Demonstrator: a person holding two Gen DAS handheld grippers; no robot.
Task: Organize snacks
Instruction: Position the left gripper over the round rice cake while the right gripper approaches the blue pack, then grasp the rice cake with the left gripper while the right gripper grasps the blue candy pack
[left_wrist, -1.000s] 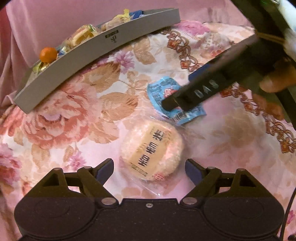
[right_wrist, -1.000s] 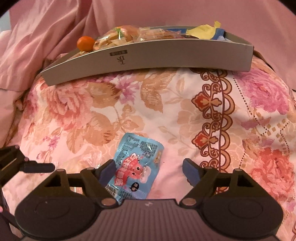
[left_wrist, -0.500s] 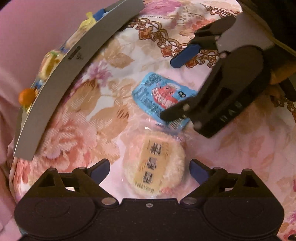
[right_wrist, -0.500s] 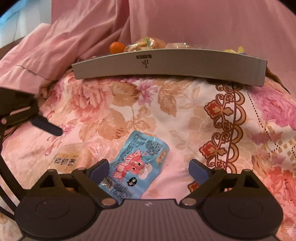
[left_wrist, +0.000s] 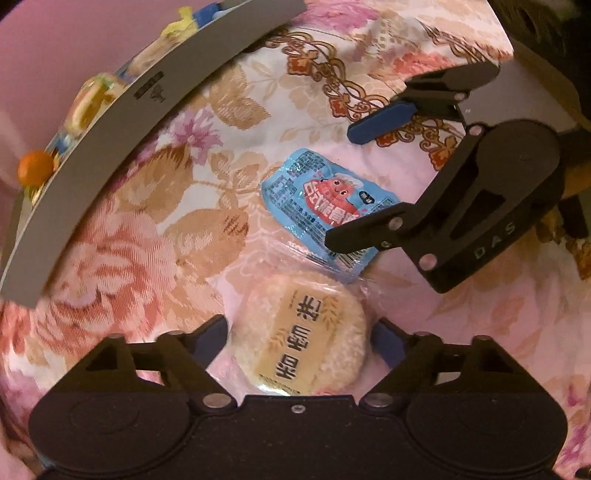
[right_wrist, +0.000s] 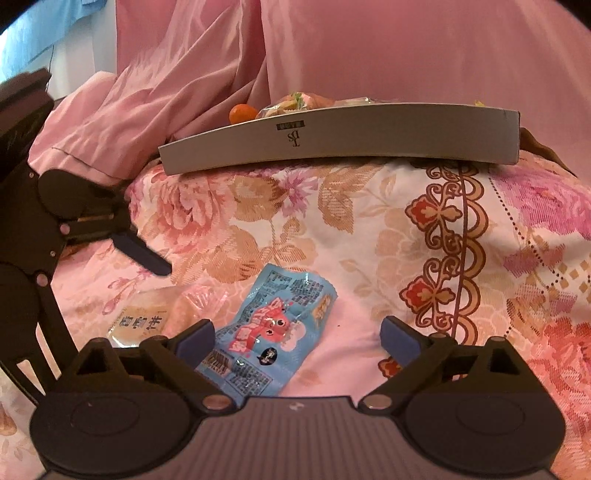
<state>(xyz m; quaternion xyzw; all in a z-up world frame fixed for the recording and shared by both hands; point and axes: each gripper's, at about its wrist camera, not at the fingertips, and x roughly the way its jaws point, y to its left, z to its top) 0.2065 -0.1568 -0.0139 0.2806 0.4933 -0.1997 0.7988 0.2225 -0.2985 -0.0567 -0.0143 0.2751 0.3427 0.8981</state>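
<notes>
A round rice cracker in a clear wrapper lies on the floral cloth between the fingers of my open left gripper. A blue snack packet lies just beyond it, touching its wrapper. In the right wrist view the blue packet lies between the fingers of my open right gripper, nearer the left finger. The right gripper shows in the left wrist view, straddling the packet. The left gripper shows at the left of the right wrist view. The rice cracker is partly hidden there.
A grey tray with several wrapped snacks and a small orange fruit stands at the far edge of the cloth; it also shows in the left wrist view. Pink drapery hangs behind it.
Both grippers have come lower and closer over their snacks. The left gripper's view has turned, so the tray has swung to the left. The right gripper's fingers now straddle the blue packet.
</notes>
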